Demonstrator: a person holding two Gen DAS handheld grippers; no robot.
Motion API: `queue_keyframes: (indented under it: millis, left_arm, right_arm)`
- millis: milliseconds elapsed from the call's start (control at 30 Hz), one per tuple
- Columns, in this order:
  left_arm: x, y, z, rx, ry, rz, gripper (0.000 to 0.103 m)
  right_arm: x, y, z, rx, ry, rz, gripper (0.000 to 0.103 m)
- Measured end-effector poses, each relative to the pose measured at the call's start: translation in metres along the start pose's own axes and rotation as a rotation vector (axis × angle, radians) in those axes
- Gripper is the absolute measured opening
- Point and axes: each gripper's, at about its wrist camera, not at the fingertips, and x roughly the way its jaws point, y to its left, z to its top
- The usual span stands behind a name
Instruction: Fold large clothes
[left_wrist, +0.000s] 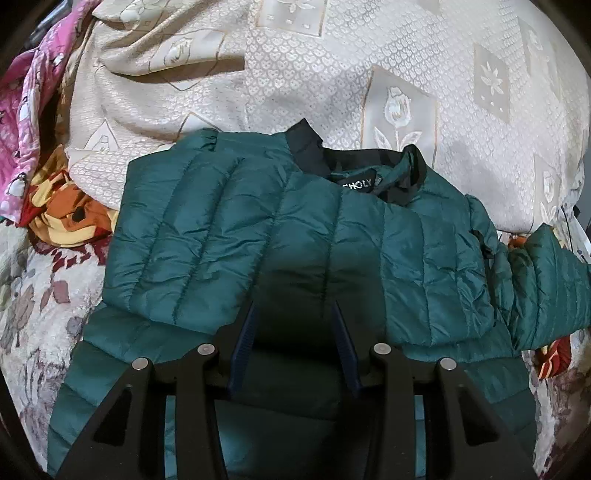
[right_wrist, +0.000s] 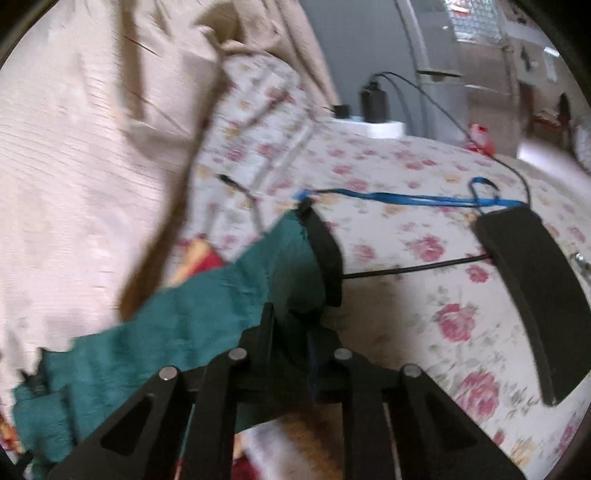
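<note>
Just inside the dark collar (left_wrist: 310, 147) of the green puffer jacket (left_wrist: 258, 236), a small black neck label (left_wrist: 360, 183) carries white letters reading "HOLY"; its first character is hidden.

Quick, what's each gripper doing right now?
Left gripper: open above the green jacket, holding nothing.
Right gripper: shut on the jacket's sleeve.
</note>
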Motion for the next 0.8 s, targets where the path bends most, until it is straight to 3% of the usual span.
queue_keyframes:
  millis: [133, 333, 600, 800]
  left_arm:
    - [-0.007, 0.006, 0.002, -0.007, -0.016, 0.002, 0.046]
    - [-0.015, 0.016, 0.006, -0.009, -0.035, 0.027, 0.046]
    - [-0.023, 0.045, 0.015, -0.045, -0.056, 0.055, 0.046]
    - [-0.021, 0.063, 0.015, -0.067, -0.05, 0.062, 0.046]
  right_arm:
    - [-0.023, 0.026, -0.001, -0.018, -0.02, 0.129, 0.012]
    - [-0.048, 0.097, -0.013, -0.137, 0.009, 0.297, 0.011]
    - [-0.05, 0.217, -0.06, -0.297, 0.144, 0.494, 0.011]
    - [-0.026, 0.294, -0.11, -0.385, 0.257, 0.549, 0.011]
